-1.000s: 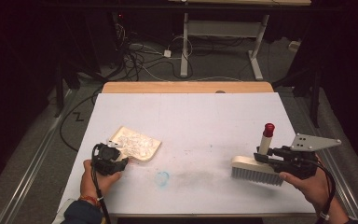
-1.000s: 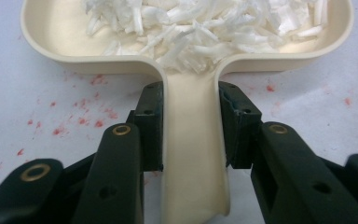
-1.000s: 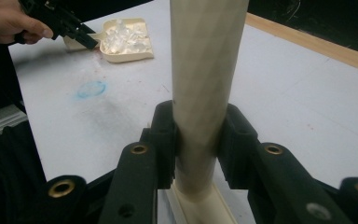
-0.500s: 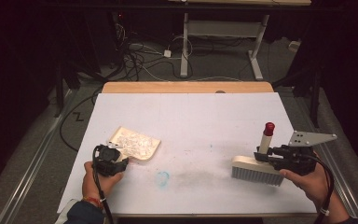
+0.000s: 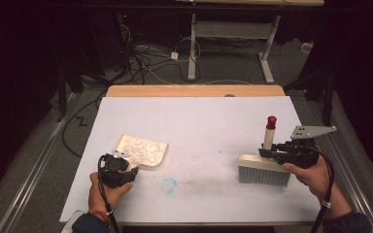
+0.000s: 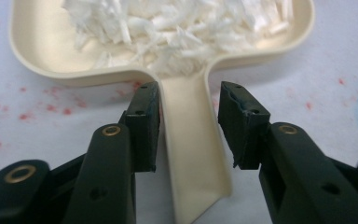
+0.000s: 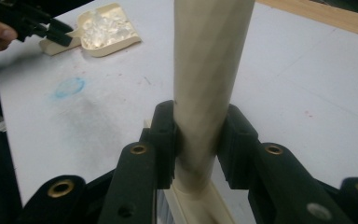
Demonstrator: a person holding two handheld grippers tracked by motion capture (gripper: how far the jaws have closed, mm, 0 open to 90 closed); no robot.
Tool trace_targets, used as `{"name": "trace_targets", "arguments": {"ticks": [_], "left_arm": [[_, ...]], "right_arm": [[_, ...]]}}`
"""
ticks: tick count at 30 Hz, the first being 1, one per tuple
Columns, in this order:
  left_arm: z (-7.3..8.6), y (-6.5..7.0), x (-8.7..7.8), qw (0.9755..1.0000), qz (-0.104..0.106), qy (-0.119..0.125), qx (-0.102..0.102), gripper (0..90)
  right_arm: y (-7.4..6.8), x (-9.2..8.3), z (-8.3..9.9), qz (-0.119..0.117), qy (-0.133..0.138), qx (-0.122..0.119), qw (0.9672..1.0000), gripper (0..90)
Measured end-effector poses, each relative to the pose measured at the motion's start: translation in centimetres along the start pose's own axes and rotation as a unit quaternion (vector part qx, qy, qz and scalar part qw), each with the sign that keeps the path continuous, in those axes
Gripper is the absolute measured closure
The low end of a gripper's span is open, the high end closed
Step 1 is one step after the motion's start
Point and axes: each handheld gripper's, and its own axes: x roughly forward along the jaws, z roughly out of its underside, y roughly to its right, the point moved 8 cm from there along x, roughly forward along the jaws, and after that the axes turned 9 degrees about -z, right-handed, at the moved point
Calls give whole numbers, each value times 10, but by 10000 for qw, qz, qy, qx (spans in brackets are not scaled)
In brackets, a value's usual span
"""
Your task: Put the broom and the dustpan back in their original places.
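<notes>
On white paper, a cream plastic dustpan (image 5: 143,151) cradles fluffy shredded scraps (image 6: 186,25).

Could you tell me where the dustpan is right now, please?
In the high view, the dustpan lies front-left on the table, its handle between the left claw jaws.

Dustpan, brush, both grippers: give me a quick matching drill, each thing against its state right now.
Things:
1. dustpan
2. brush
3. left gripper
4. right gripper

States:
a. clamped on an upright handle
b. holds white shreds
c. jaws just opened, handle between them with a gap at one pad
d. bristles down, red-tipped handle

Pairs: 1-b, 2-d, 3-c, 4-a
</notes>
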Motion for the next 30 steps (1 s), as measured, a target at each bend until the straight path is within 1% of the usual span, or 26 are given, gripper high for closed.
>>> {"name": "trace_targets", "arguments": {"ticks": [2,4,6,7,8,10,12,13,14,15,16,17,18,20,21,22,24,25,26,28,29,30], "left_arm": [[3,4,-1,10000,90,-24,4,561],[4,7,-3,9999,96,-29,83,543],[5,9,-4,9998,46,-27,186,523],[4,10,-5,9997,42,45,218,513],[4,9,-6,9995,21,114,298,487],[1,8,-11,9987,11,358,373,442],[-3,9,-18,9962,122,717,482,393],[-6,10,-22,9939,106,934,584,367],[-8,10,-26,9910,38,1160,660,339],[-10,11,-30,9883,-47,1341,719,301],[-11,12,-33,9856,-74,1482,813,272],[-12,14,-35,9828,-86,1618,886,267],[-13,15,-36,9808,-97,1710,933,255],[-14,17,-38,9779,-102,1819,1029,234],[-15,18,-38,9765,-117,1868,1068,232],[-15,19,-38,9755,-93,1899,1106,227],[-15,20,-38,9734,-132,1965,1168,218],[-16,20,-38,9724,-143,1989,1211,217],[-16,20,-38,9721,-125,1994,1233,216],[-16,21,-38,9707,-135,2034,1272,205],[-16,20,-38,9705,-149,2035,1288,204],[-16,21,-38,9701,-148,2039,1306,203]], "right_arm": [[5,4,-2,71,8,36,10000,703],[11,10,-4,176,12,82,9998,693],[18,14,-5,288,26,156,9995,683],[22,16,-6,354,39,187,9992,678],[25,18,-6,409,43,226,9989,675],[30,20,-7,514,65,250,9983,660],[38,19,-9,781,182,325,9963,629],[41,18,-10,864,237,358,9953,620],[44,17,-12,949,311,373,9943,609],[48,15,-14,1089,423,340,9926,598],[51,12,-17,1197,529,358,9908,592],[51,11,-19,1226,617,382,9898,588],[52,10,-21,1269,646,334,9892,574],[54,9,-23,1469,678,251,9865,568],[53,9,-24,1475,724,187,9862,564],[52,8,-25,1533,751,130,9852,548],[51,6,-27,1750,778,-58,9815,542],[49,6,-28,1758,805,-87,9811,536],[47,5,-30,1785,882,-146,9799,518],[44,4,-31,1846,933,-215,9781,506],[43,3,-32,1858,958,-276,9775,491],[42,2,-33,1917,976,-319,9761,480]]}}
